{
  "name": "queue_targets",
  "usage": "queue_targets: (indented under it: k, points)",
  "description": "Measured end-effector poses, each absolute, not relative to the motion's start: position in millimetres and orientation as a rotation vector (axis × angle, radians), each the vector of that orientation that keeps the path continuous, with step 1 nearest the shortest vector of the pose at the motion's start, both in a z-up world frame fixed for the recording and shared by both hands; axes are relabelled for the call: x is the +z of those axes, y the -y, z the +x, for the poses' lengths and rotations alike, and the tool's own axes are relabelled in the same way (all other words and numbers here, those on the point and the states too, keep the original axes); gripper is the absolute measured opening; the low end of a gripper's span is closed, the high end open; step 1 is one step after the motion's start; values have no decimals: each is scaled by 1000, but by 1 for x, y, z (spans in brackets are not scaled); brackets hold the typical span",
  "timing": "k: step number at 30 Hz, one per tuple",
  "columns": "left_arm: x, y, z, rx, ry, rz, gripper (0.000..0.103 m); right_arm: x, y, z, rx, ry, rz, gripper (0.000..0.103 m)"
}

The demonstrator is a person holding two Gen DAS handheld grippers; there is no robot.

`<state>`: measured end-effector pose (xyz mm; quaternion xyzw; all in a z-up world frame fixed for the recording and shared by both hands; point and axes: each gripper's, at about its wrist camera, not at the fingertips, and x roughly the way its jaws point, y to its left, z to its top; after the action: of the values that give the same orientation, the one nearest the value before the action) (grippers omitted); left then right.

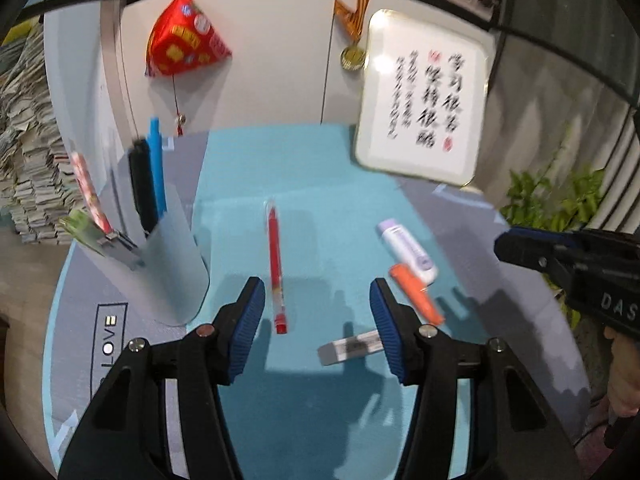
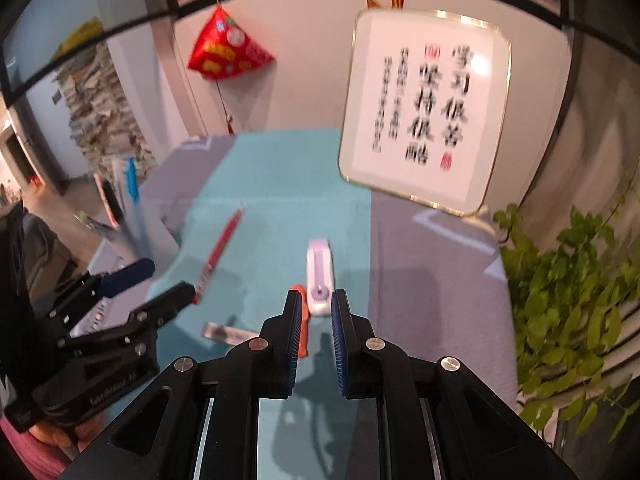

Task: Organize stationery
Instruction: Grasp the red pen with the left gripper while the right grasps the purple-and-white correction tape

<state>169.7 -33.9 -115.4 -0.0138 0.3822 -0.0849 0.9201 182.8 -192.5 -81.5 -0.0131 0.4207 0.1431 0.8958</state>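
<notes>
A red pen (image 1: 275,268) lies on the teal mat (image 1: 312,176), just ahead of my open, empty left gripper (image 1: 317,300). A white-and-lilac correction tape (image 1: 406,250), an orange utility knife (image 1: 416,294) and a small grey eraser-like bar (image 1: 350,346) lie to its right. A pale blue pen holder (image 1: 172,264) with pens stands at the left. My right gripper (image 2: 316,316) is narrowly open and empty, just short of the correction tape (image 2: 319,276); the orange knife (image 2: 303,320) lies beside its left finger. The red pen (image 2: 218,250) lies to the left.
A framed calligraphy board (image 1: 424,96) leans at the back right. A red hanging ornament (image 1: 182,40) and a medal (image 1: 352,56) hang on the wall. A green plant (image 2: 572,280) stands at the right edge. Stacked papers (image 1: 28,140) are at the left.
</notes>
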Motion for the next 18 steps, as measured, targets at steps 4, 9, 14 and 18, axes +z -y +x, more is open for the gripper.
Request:
queue_targets:
  k: [4,9,14,18]
  points:
    - [-127,34,183,-159,-821,-25,52,-98,192,193,314,-917,-21,14]
    - [-140,32,193,-144,-857,-21,52,-110,197,209,321,-948,25,15]
    - [-151,29,204,-140,-882,-34,52,-120,199,224,315,-975,44,35]
    - [-156,28,213,-139,-898,-43,45,-125,195,234,310,-993,33,35]
